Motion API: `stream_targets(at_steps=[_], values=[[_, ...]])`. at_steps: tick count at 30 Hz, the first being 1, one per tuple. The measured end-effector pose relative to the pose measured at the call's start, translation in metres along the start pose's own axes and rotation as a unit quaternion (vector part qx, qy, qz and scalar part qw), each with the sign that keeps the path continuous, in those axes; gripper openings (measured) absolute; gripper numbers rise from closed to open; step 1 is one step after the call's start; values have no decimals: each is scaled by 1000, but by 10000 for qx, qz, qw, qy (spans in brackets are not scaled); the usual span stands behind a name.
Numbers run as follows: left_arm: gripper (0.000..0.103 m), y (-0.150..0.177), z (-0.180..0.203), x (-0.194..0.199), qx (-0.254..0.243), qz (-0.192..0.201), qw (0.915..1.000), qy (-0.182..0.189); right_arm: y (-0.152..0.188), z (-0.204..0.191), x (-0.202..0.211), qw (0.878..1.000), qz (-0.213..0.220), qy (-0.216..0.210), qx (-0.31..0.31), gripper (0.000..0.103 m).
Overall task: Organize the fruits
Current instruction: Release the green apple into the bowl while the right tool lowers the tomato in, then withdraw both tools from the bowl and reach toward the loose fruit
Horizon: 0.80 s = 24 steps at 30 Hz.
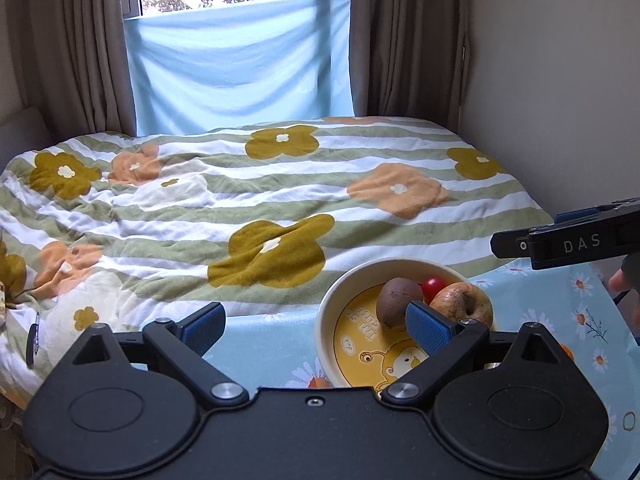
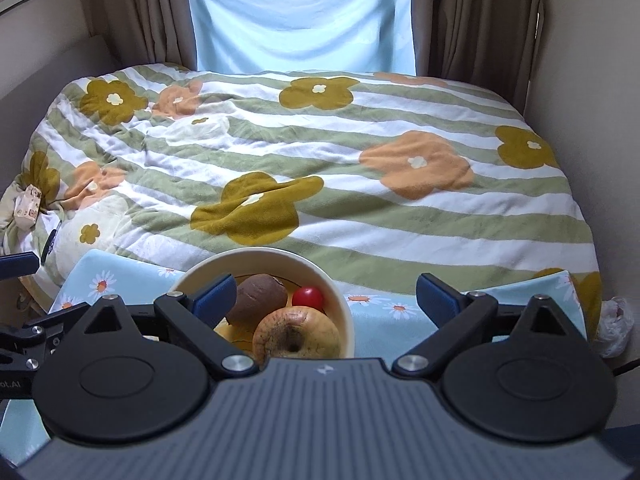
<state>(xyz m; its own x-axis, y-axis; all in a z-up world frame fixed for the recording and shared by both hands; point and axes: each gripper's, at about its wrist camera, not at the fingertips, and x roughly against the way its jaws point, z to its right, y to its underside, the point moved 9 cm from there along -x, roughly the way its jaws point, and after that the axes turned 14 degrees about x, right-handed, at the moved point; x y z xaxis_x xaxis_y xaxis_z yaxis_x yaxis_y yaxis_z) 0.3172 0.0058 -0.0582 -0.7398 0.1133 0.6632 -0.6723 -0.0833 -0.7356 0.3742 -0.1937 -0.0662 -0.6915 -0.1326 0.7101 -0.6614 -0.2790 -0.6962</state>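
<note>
A cream bowl [image 1: 326, 320] [image 2: 344, 312] with a yellow cartoon bottom stands on a light blue daisy cloth. Inside lie a brown oval fruit [image 1: 396, 300] [image 2: 258, 296], a small red tomato [image 1: 434, 286] [image 2: 307, 297] and a spotted yellowish apple [image 1: 464, 306] [image 2: 296, 334]. My left gripper [image 1: 316, 326] is open above the bowl's left rim with nothing between its blue pads. My right gripper [image 2: 326, 296] is open wide over the bowl, holding nothing; it also shows as a black bar [image 1: 560, 242] at the right of the left wrist view.
The daisy cloth [image 1: 264, 344] [image 2: 400, 320] lies at the near edge of a bed with a striped flower quilt [image 1: 260, 200] [image 2: 320, 160]. Brown curtains and a blue-covered window stand behind. An orange fruit edge [image 1: 567, 352] peeks at the right. A plastic bag [image 2: 616, 328] sits by the wall.
</note>
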Motion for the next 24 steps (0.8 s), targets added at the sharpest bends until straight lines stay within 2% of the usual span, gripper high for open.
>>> stream_targets(at_steps=[11, 18, 24], values=[[99, 25, 18, 73, 289, 425, 9985, -207, 33, 9, 92, 9992, 381, -57, 40, 103], [99, 58, 31, 111, 379, 548, 9973, -312, 67, 11, 140, 9986, 513, -118, 32, 103], [99, 87, 39, 131, 433, 611, 9962, -437, 103, 7, 165, 9985, 502, -237, -6, 103]])
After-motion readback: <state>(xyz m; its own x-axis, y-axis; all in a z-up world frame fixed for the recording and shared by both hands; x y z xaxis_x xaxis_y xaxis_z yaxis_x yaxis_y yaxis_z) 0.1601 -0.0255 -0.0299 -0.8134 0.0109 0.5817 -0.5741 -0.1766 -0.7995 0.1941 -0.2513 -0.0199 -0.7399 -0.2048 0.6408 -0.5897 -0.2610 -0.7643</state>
